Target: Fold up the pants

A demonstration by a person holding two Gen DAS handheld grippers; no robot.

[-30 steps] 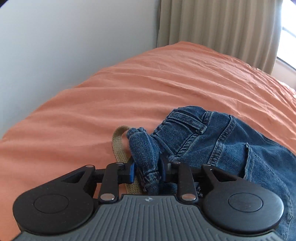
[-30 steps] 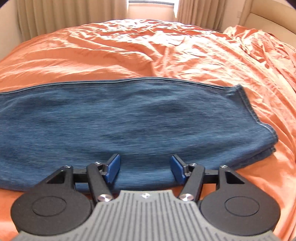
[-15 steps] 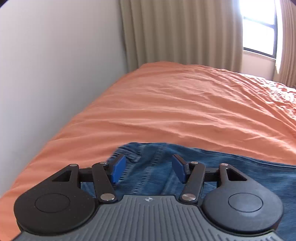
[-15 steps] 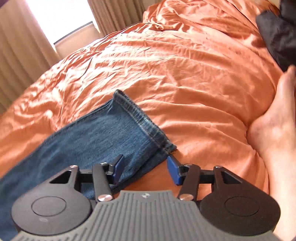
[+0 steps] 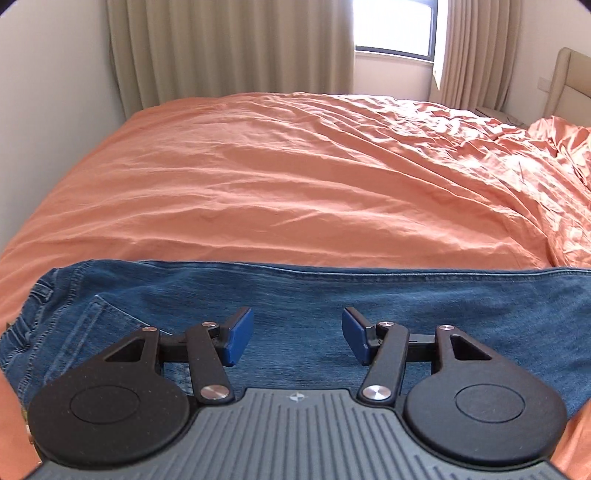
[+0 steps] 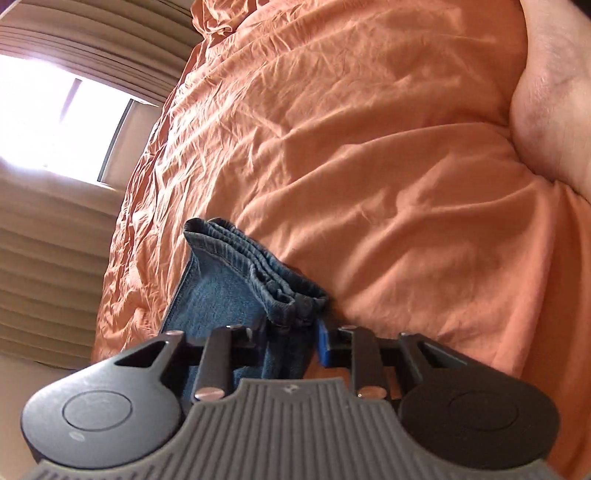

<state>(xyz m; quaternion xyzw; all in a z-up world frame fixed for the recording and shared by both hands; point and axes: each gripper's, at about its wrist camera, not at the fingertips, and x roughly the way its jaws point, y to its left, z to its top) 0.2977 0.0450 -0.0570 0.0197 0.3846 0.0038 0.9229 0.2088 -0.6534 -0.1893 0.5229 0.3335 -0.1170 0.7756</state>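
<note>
Right gripper (image 6: 291,345) closing on jeans (image 6: 236,280) hem, cloth between jaws; pinch all layers; left gripper (image 5: 297,338) closing, nothing gripped, over the jeans.

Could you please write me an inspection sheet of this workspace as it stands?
Surface: bed with wrinkled orange sheet.
Job's things: blue jeans lying flat across the near edge; stacked leg hems at one end.
Clutter: nothing seen.
Grippers: left hand-held gripper empty above the denim, jaws closing slightly; right hand-held gripper closing on the hem end, denim between its jaws.
Cables: nothing seen.
Surroundings: beige curtains, window, headboard, person's bare foot on the sheet.
</note>
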